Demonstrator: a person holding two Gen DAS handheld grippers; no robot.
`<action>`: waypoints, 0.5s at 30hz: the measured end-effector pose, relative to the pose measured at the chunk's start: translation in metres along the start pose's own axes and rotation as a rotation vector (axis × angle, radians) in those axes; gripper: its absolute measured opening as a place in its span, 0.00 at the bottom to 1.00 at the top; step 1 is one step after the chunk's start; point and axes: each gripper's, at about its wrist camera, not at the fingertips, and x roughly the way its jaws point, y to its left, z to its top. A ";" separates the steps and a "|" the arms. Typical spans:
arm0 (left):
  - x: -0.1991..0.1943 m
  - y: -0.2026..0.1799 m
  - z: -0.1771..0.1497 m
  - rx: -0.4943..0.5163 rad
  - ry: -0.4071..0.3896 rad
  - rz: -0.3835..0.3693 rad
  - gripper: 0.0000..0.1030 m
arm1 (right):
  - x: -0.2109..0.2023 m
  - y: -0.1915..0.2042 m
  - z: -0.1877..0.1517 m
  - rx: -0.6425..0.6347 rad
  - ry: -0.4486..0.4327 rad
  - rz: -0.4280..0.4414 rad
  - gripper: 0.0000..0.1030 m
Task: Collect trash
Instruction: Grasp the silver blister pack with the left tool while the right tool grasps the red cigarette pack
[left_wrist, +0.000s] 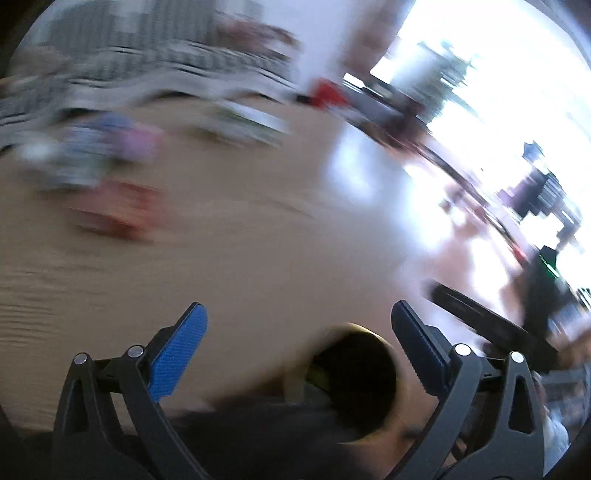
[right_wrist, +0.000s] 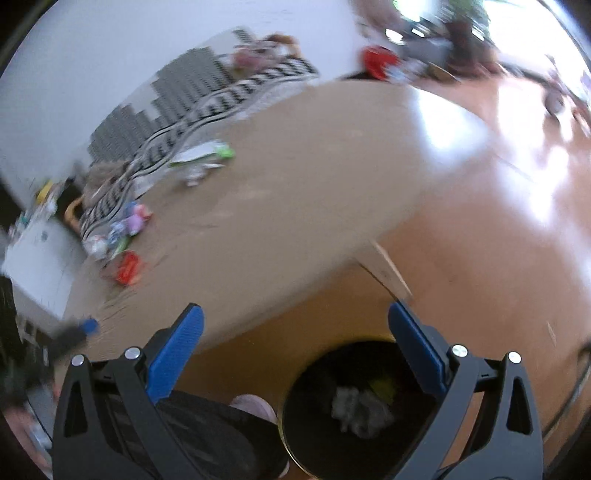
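Observation:
Motion blurs both views. My left gripper (left_wrist: 299, 305) is open with nothing between its blue pads; it hangs over the tan table (left_wrist: 240, 258), just above a round bin (left_wrist: 354, 376) with a black inside. My right gripper (right_wrist: 294, 307) is open and empty too, over the same gold-rimmed bin (right_wrist: 354, 406) beside the table's edge. Crumpled grey paper (right_wrist: 360, 410) and a yellow scrap (right_wrist: 384, 384) lie in the bin. On the table (right_wrist: 277, 184) lie a red wrapper (right_wrist: 127, 267), purple and blue wrappers (right_wrist: 129, 221) and a green and white packet (right_wrist: 207, 153).
A black-and-white striped cloth (right_wrist: 184, 122) runs along the table's far side. Shiny wooden floor (right_wrist: 480, 221) spreads to the right. A dark leg and a pink toe (right_wrist: 255, 406) sit left of the bin. The left gripper's blue fingertip (right_wrist: 88, 326) shows at the table's near left.

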 end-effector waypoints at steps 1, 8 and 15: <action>-0.005 0.021 0.005 -0.034 -0.016 0.046 0.94 | 0.009 0.025 0.006 -0.081 0.006 0.014 0.94; -0.022 0.171 0.027 -0.315 -0.016 0.304 0.94 | 0.071 0.145 0.000 -0.560 0.100 0.053 0.94; 0.019 0.197 0.077 -0.325 0.040 0.287 0.94 | 0.120 0.193 0.007 -0.616 0.150 0.117 0.94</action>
